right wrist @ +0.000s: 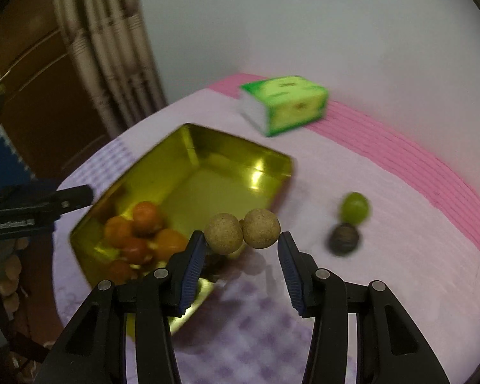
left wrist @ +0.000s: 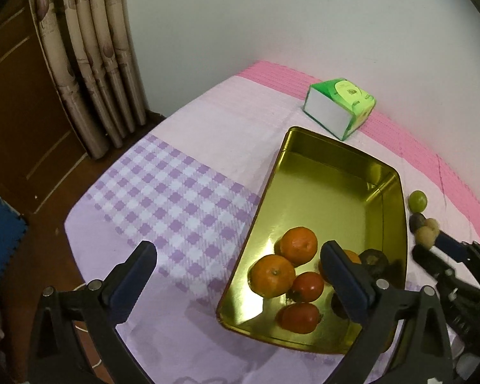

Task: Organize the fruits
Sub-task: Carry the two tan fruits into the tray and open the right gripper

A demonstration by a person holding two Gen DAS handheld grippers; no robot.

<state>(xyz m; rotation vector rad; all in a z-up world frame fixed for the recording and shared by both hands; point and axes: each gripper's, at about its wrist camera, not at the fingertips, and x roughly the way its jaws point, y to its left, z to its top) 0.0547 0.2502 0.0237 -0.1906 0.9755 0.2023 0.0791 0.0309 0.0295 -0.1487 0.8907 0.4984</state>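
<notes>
A gold tin tray (left wrist: 332, 147) (right wrist: 188, 140) on the tablecloth holds oranges (left wrist: 297, 244) (right wrist: 145, 217), red fruits (left wrist: 307, 286) and a dark fruit (left wrist: 372, 257). My right gripper (right wrist: 241, 243) is shut on two tan longans (right wrist: 243, 232), held side by side between its fingertips just above the tray's right rim; they also show in the left wrist view (left wrist: 427, 232). A green grape (right wrist: 354, 208) (left wrist: 417, 200) and a dark round fruit (right wrist: 344, 238) (left wrist: 416, 220) lie on the cloth right of the tray. My left gripper (left wrist: 240, 267) is open and empty over the tray's near left edge.
A green tissue pack (left wrist: 340, 107) (right wrist: 284, 105) lies at the back near the white wall. The pink cloth border (right wrist: 416, 166) runs along the wall. Curtains (left wrist: 89, 60) and a wooden door stand beyond the table's left edge.
</notes>
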